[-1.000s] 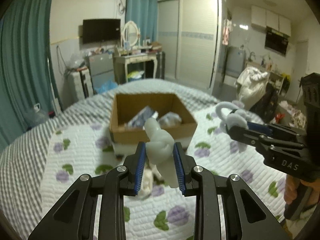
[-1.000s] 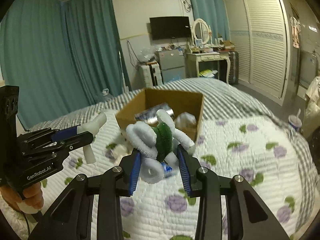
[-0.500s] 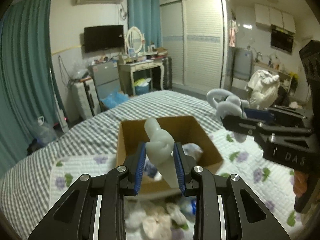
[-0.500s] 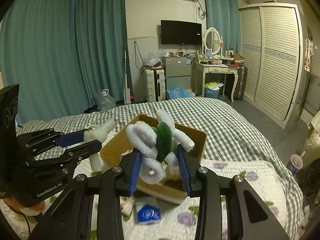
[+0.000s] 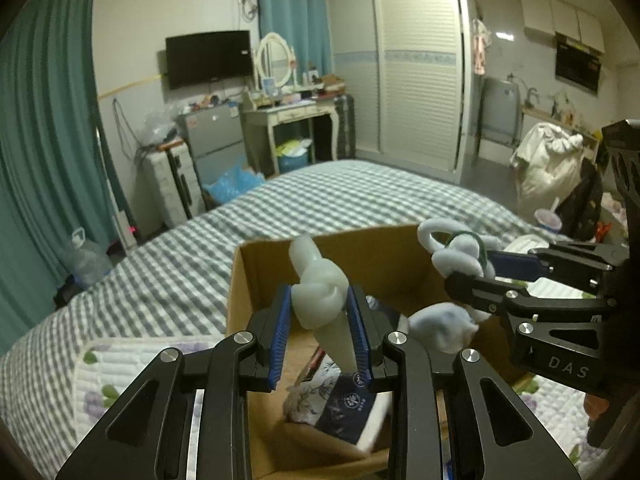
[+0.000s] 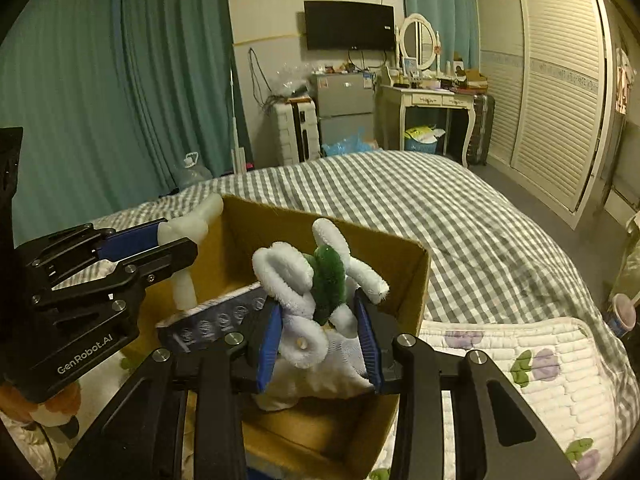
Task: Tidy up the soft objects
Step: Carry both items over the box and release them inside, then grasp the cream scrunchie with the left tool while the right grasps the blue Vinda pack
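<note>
Over the cardboard box (image 5: 400,252), two soft toys are held.
A knotted white toy (image 5: 320,300) is clamped in the left gripper (image 5: 320,340); a white-and-green chenille twist (image 6: 316,288) is gripped by the right gripper (image 6: 320,340). Packets are seen inside, on a checked bed (image 6: 460,216).

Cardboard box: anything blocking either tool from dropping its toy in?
Nothing visible blocks the way. The left tool holds the knotted white toy and the right tool the pipe-cleaner bundle over the open cardboard box.
</note>
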A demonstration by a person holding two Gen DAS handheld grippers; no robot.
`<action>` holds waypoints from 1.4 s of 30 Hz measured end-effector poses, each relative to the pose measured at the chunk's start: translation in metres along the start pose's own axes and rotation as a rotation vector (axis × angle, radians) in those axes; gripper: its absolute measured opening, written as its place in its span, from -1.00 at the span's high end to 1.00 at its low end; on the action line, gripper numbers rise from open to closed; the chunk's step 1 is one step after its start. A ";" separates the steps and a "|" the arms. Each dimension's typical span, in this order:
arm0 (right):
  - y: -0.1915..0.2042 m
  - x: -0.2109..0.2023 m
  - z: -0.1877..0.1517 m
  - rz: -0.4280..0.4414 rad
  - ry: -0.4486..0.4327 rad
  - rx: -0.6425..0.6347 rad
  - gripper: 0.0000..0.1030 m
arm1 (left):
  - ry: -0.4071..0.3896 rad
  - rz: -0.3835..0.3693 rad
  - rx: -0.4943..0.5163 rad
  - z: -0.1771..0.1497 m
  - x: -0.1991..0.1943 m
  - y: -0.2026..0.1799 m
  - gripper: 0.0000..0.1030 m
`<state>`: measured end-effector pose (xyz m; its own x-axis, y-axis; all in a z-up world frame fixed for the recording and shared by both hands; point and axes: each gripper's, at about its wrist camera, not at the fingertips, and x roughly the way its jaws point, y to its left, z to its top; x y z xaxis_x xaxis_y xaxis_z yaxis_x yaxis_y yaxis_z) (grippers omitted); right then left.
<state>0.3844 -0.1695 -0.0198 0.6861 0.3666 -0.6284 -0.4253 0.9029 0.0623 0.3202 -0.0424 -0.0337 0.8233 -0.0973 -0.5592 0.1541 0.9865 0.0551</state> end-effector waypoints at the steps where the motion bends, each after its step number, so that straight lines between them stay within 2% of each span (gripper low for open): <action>1: -0.002 0.003 -0.001 -0.004 0.002 0.001 0.32 | 0.003 0.000 0.000 -0.002 0.002 -0.001 0.38; 3: -0.005 0.007 -0.004 -0.010 0.003 0.014 0.31 | 0.010 0.003 -0.007 -0.004 0.005 -0.003 0.38; 5: -0.007 0.007 -0.006 -0.019 0.002 0.026 0.22 | 0.028 0.025 -0.016 -0.002 0.007 -0.001 0.26; 6: -0.009 0.004 -0.006 -0.027 -0.004 0.030 0.15 | 0.030 0.033 -0.018 0.001 0.007 0.001 -0.09; 7: -0.008 -0.001 -0.005 -0.036 -0.009 0.034 -0.04 | 0.023 0.045 -0.020 0.002 0.003 0.002 -0.37; 8: -0.009 -0.007 -0.004 -0.044 -0.017 0.039 -0.13 | 0.008 0.057 -0.022 0.004 -0.003 0.001 -0.46; 9: -0.007 -0.014 -0.002 -0.048 -0.027 0.044 -0.15 | -0.011 0.073 -0.023 0.007 -0.012 0.000 -0.56; 15: -0.005 -0.074 0.018 -0.074 -0.082 0.046 -0.15 | -0.074 0.111 -0.012 0.031 -0.081 -0.002 -0.60; 19: 0.005 -0.137 0.033 -0.082 -0.138 0.030 -0.22 | -0.143 0.120 -0.021 0.048 -0.143 -0.002 -0.73; 21: 0.011 -0.168 0.037 -0.094 -0.166 0.013 -0.24 | -0.179 0.124 -0.020 0.054 -0.174 -0.006 -0.74; 26: 0.028 -0.237 0.041 -0.094 -0.219 -0.021 -0.52 | -0.257 0.137 -0.035 0.056 -0.233 -0.010 -0.78; 29: 0.041 -0.259 0.034 -0.091 -0.230 -0.043 -0.64 | -0.277 0.121 -0.052 0.045 -0.259 -0.010 -0.81; 32: 0.053 -0.273 0.021 -0.072 -0.235 -0.059 -0.73 | -0.276 0.123 -0.072 0.033 -0.266 -0.009 -0.81; 36: 0.065 -0.270 -0.004 -0.041 -0.207 -0.085 -0.79 | -0.267 0.162 -0.075 0.001 -0.262 -0.011 -0.81; 40: 0.071 -0.247 -0.038 -0.012 -0.167 -0.095 -0.79 | -0.194 0.196 -0.086 -0.039 -0.237 -0.015 -0.81; 42: 0.073 -0.229 -0.053 -0.008 -0.145 -0.103 -0.79 | -0.153 0.187 -0.115 -0.059 -0.222 -0.014 -0.81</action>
<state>0.1649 -0.1991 0.0879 0.7644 0.3951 -0.5095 -0.4729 0.8807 -0.0265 0.1028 -0.0269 0.0409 0.9061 0.0778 -0.4158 -0.0644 0.9969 0.0461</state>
